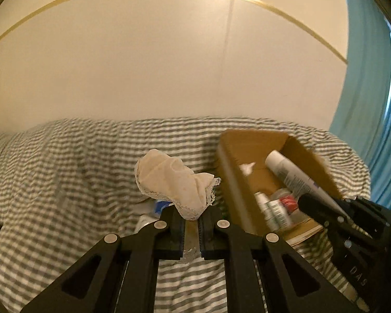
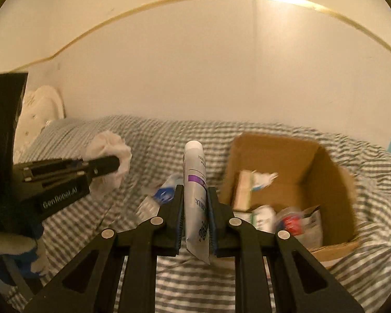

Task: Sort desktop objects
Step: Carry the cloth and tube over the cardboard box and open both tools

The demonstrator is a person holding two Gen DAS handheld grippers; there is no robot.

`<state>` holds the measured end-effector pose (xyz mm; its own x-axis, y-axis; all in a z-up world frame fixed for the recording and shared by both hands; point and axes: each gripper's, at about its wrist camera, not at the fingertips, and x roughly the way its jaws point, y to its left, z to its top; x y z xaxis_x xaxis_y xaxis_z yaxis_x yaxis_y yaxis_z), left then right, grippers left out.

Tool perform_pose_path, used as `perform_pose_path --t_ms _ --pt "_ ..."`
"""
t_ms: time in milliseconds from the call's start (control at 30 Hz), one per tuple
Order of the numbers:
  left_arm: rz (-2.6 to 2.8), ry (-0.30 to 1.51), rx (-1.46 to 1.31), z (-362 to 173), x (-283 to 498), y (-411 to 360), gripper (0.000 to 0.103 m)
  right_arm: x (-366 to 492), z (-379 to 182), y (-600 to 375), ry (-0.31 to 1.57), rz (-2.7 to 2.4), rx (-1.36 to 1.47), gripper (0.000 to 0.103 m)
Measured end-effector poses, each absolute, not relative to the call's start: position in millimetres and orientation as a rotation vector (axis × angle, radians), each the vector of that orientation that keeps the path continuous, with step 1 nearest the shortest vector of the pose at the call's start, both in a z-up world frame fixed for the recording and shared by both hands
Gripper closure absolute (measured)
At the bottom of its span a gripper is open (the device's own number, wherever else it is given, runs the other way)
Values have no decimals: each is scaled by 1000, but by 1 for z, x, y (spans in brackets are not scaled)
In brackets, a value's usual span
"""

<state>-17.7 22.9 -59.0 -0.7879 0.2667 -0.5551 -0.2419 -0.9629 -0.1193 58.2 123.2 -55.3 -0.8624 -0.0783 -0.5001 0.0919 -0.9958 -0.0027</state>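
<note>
Right tongs [image 2: 195,203] grip a tube [image 2: 194,182] lengthwise, cap at 12 o'clock, box [image 2: 323,167] at 2 o'clock; left tongs [image 1: 191,216] clamp a cloth [image 1: 174,182].

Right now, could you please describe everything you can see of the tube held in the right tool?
The tube is a soft squeeze tube, white to silver, with a purple band and dark lettering. Its rounded white cap points away from the camera, and its flat crimped end hangs nearest the lens. The right tool is shut on its middle, one pad on each side. It is lifted off the striped cloth, left of the cardboard box.
</note>
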Motion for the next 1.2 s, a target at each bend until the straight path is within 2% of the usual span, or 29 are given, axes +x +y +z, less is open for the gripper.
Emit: perform_pose_path --t_ms 267,433,800,867,933,967,1033,1200 --pt "2624 -37 -804 -48 -42 92 95 53 -35 177 93 -3113 761 88" --pt "2533 -31 -811 -48 -65 144 95 39 -36 214 50 -3172 805 88" --pt "2446 -17 -955 -100 -133 212 95 -5 -63 270 -70 -3194 931 88" --pt "2443 -11 -998 -109 -144 218 87 -17 -74 273 -58 -3179 997 87" --pt "2445 -24 -1048 -114 -152 216 59 -21 -83 277 -68 -3228 1033 80" --pt "2448 -52 -1042 -112 -151 214 53 -22 -84 283 -78 -3232 1038 70" --pt "2465 -106 -1014 -106 -148 203 38 -16 -83 287 -106 -3227 1015 70" --pt "2511 -125 -970 -93 -136 182 37 -11 -72 286 -85 -3261 939 68"
